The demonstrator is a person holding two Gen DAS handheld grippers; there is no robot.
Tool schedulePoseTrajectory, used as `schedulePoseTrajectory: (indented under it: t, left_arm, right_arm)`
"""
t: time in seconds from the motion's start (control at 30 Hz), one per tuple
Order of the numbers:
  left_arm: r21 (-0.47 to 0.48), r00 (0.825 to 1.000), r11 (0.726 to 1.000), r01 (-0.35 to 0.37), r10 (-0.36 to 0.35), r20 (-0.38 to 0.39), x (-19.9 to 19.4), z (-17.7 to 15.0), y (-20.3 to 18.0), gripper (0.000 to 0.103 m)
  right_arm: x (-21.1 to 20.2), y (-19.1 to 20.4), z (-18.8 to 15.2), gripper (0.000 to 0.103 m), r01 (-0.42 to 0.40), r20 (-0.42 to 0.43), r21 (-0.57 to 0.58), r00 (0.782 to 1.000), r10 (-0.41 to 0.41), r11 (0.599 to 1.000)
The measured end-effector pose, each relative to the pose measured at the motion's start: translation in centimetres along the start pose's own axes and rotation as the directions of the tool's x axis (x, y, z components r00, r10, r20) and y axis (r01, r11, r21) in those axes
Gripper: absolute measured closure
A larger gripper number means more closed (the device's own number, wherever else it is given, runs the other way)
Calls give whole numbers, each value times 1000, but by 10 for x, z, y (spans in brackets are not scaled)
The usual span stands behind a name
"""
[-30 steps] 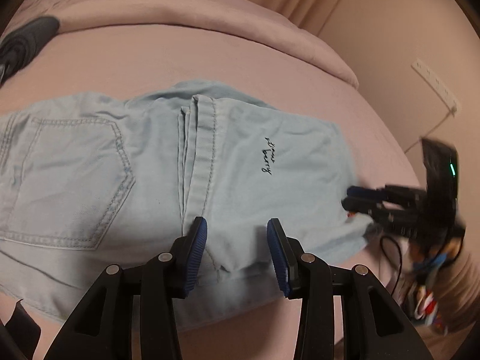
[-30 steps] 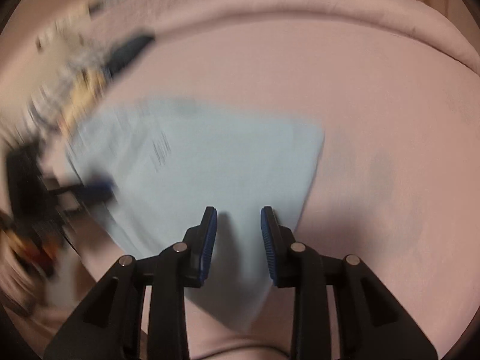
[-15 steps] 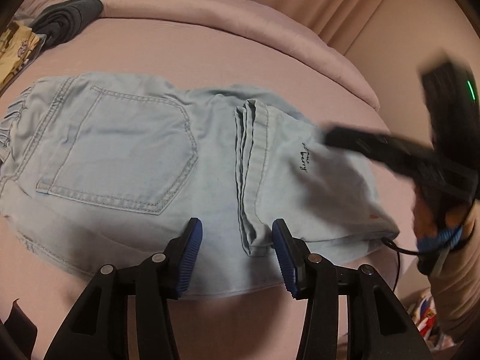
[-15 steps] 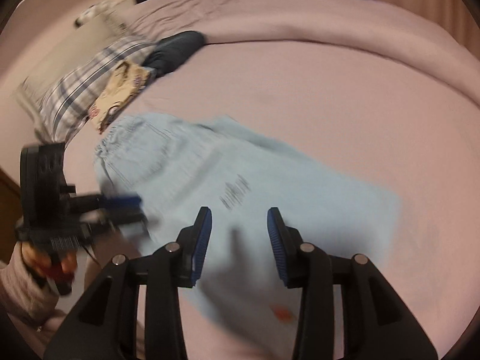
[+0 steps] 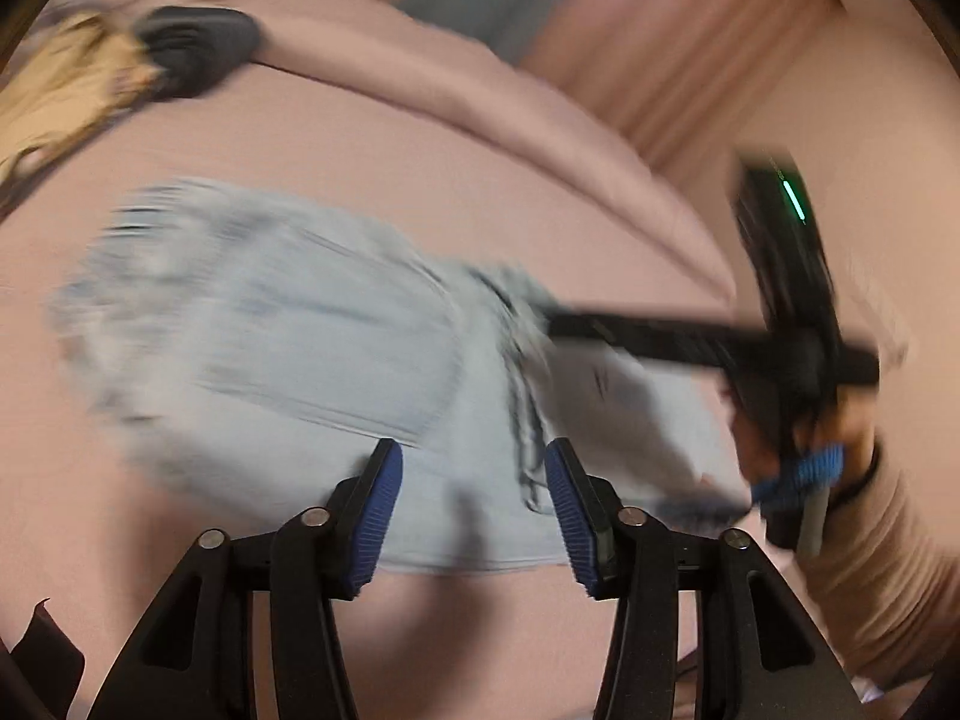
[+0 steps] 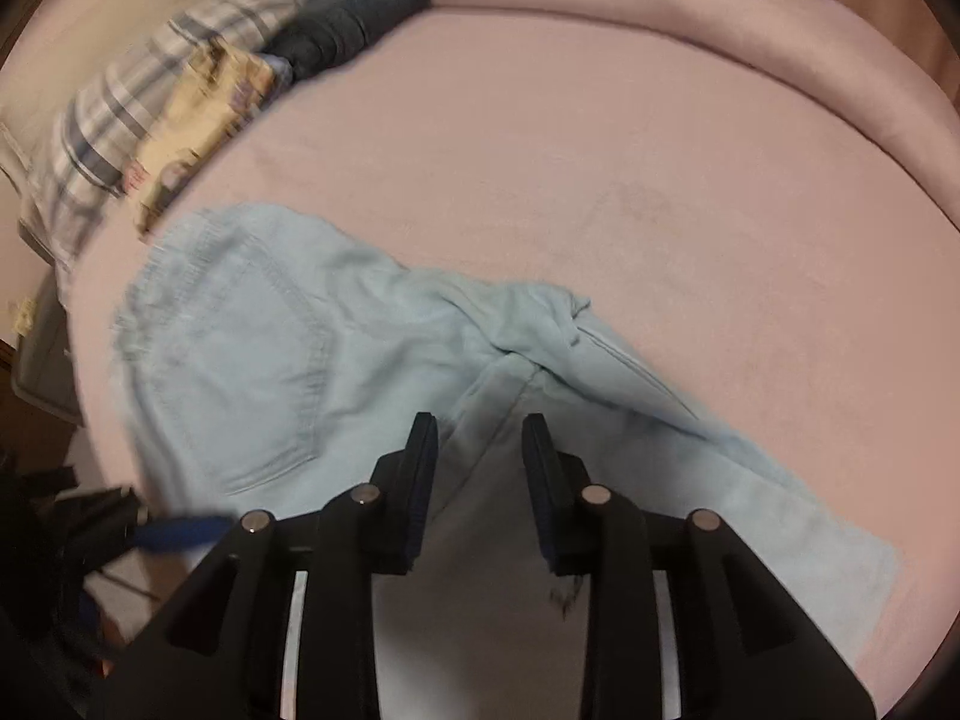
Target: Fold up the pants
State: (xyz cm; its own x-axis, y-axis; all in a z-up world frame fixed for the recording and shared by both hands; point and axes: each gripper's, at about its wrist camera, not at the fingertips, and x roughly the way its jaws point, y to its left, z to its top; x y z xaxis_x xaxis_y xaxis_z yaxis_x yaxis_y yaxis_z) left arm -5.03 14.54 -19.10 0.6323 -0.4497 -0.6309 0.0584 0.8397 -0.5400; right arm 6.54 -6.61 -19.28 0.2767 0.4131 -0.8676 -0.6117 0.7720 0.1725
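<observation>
Light blue denim pants (image 5: 288,348) lie partly folded on a pink bed (image 5: 360,168), back pocket up; they also show in the right wrist view (image 6: 252,348). My left gripper (image 5: 474,492) is open and empty just above the pants' near edge. My right gripper (image 6: 480,468) is open and empty, low over the folded leg section (image 6: 630,420) near the fold seam. In the left wrist view the right gripper (image 5: 690,336) reaches in from the right over the pants. The left wrist view is motion-blurred.
A dark grey garment (image 6: 354,18), a plaid pillow (image 6: 120,120) and a yellow printed item (image 6: 198,120) lie at the far left of the bed. A rolled pink blanket (image 6: 720,18) runs along the back. Curtains (image 5: 660,30) hang behind.
Both grippers have swung left. The right gripper has moved in over the folded part of the pants. The pants lie where they were.
</observation>
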Motion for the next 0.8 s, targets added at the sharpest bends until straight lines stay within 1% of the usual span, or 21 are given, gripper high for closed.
schedulePoseTrajectory:
  t: [0.03,0.1,0.13,0.17,0.2,0.23,0.3,0.33,0.37,0.4,0.43,0.5,0.57,0.63,0.67,0.7,0.73,0.77,0.8]
  left_arm:
    - [-51,1000,999,-1,3,27,-11,1,11,43]
    - [-168,996,986,-16,29,79,-32,0,40,38]
    - [-217,994,976,-23,44,96,-39,-1,53,35]
    - [-280,992,959,-31,64,109,-46,-3,69,32]
    - [-313,991,949,-39,76,108,-47,-3,77,30]
    - [-353,991,935,-43,85,104,-47,-1,87,30]
    - [-422,992,906,-36,83,94,-42,-2,104,29]
    - [-447,993,894,-39,85,83,-39,-4,108,29]
    - [-476,994,879,-31,78,81,-35,-3,114,29]
    - [-495,993,869,-16,72,95,-32,-2,116,27]
    - [-516,992,857,1,67,112,-29,1,120,25]
    - [-525,992,851,23,48,120,-24,8,121,20]
    - [-534,992,845,25,45,117,-13,16,114,20]
    - [-538,992,843,21,50,116,-11,17,111,21]
    - [-537,992,844,17,55,117,-12,17,110,24]
    - [-536,991,844,2,69,112,-11,17,110,40]
    - [-538,991,843,-14,82,103,-9,16,112,63]
    - [-554,992,833,-7,74,99,-8,12,118,66]
    - [-574,992,818,25,50,115,-8,8,123,68]
  right_arm:
    - [-7,3,-3,67,-11,16,-4,1000,11,1000]
    - [-18,10,-11,62,-51,36,-13,998,51,999]
    - [-21,15,-17,62,-76,40,-24,996,76,997]
    - [-20,22,-23,61,-85,39,-41,995,87,996]
    - [-17,27,-28,60,-79,35,-57,996,81,995]
    - [-10,32,-33,59,-69,26,-74,997,71,995]
    - [12,35,-42,57,-63,-36,-85,998,60,994]
    - [26,36,-46,55,-49,-68,-82,997,44,995]
    - [31,38,-49,51,-28,-57,-90,998,23,996]
    - [29,43,-49,42,-28,-40,-101,999,24,994]
    - [27,47,-48,39,-35,-45,-107,999,31,994]
    - [26,53,-45,37,-25,-52,-116,998,19,993]
    - [23,55,-41,38,-36,-50,-107,998,30,994]
    - [18,52,-37,39,-67,-36,-71,997,64,995]
    - [17,51,-36,39,-79,-26,-54,997,77,995]
    - [12,48,-35,39,-87,-13,-34,996,86,996]
    - [8,45,-35,39,-87,1,-16,996,87,996]
    - [5,44,-36,39,-84,12,-3,996,84,996]
    - [1,39,-37,39,-81,21,12,996,81,997]
